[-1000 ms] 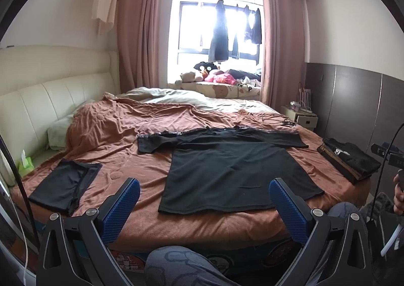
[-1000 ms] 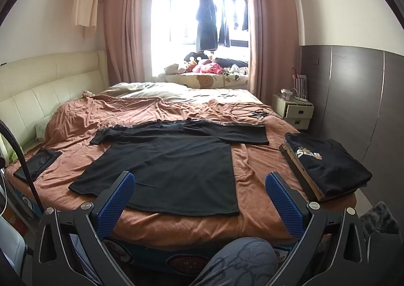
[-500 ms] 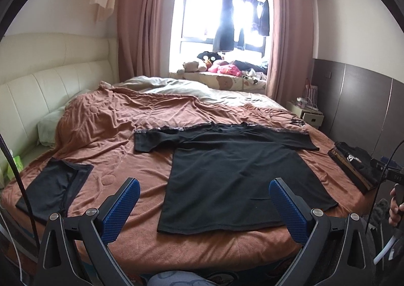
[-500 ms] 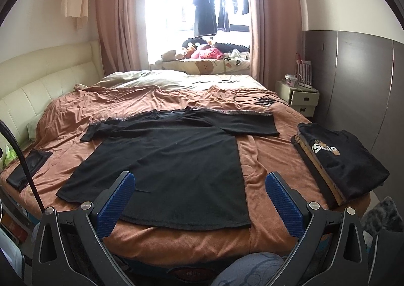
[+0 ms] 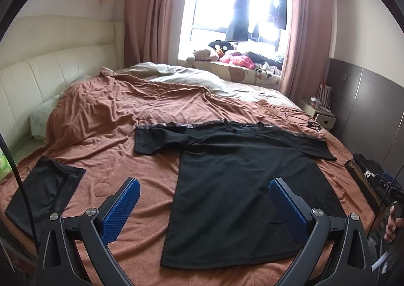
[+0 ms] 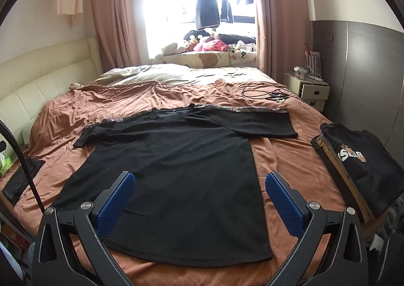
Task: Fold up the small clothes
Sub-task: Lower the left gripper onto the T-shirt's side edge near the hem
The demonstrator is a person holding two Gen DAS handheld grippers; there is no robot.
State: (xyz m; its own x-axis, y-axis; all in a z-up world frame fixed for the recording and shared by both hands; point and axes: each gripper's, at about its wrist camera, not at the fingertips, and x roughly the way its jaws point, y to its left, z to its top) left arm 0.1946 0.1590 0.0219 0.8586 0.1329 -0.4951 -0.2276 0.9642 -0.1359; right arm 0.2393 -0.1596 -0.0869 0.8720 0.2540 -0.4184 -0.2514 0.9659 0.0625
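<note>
Bedroom, brown bedspread (image 5: 106, 139): black T-shirt (image 6: 181, 170) flat; left gripper (image 5: 204, 206), right gripper (image 6: 200, 199) spread, empty.

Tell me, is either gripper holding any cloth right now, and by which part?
Nothing is held. The left gripper and right gripper both stand open above the flat black short-sleeved T-shirt on the brown bedspread, touching no fabric.

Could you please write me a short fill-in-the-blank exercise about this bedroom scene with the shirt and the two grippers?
1. The black short-sleeved T-shirt lies spread flat on the ____-coloured bedspread.
2. The left gripper and the right gripper both stand ____, holding nothing.
3. The folded black shirt with a white logo rests at the bed's ____ edge.
4. Dark clothes hang in front of the ____.

Missing words: brown; open; right; window
</note>
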